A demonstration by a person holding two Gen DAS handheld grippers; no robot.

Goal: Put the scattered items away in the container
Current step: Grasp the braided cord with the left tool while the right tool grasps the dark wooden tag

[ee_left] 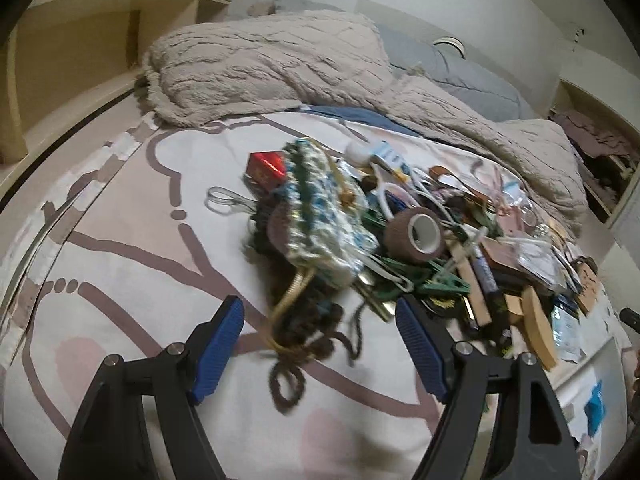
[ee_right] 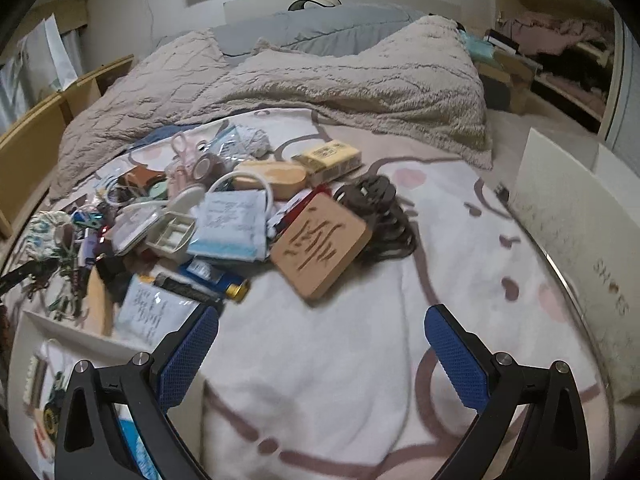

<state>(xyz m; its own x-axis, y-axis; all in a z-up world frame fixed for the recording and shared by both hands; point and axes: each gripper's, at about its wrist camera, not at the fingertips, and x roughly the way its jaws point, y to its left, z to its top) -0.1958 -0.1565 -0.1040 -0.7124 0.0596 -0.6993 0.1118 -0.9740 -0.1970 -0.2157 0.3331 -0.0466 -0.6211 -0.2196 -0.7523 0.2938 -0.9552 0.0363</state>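
A pile of small items lies on the bed sheet. In the left wrist view I see a blue-white crocheted pouch (ee_left: 324, 216), a brown tape roll (ee_left: 416, 234), a red box (ee_left: 266, 166) and dark yarn with a gold cord (ee_left: 304, 332). My left gripper (ee_left: 320, 344) is open, low over the yarn. In the right wrist view I see a carved wooden block (ee_right: 320, 244), a dark hair piece (ee_right: 380, 216), a yellow box (ee_right: 328, 160) and a blue packet (ee_right: 230, 226). My right gripper (ee_right: 322, 348) is open and empty above bare sheet. A white box (ee_right: 44, 364) holding a few items sits at lower left.
A beige fluffy blanket (ee_right: 340, 88) and grey pillows (ee_right: 320, 32) lie at the bed's far end. A wooden shelf (ee_left: 80, 52) stands left of the bed. A white shoe-box lid (ee_right: 580, 240) leans at the right edge. An open closet (ee_right: 560, 48) is at far right.
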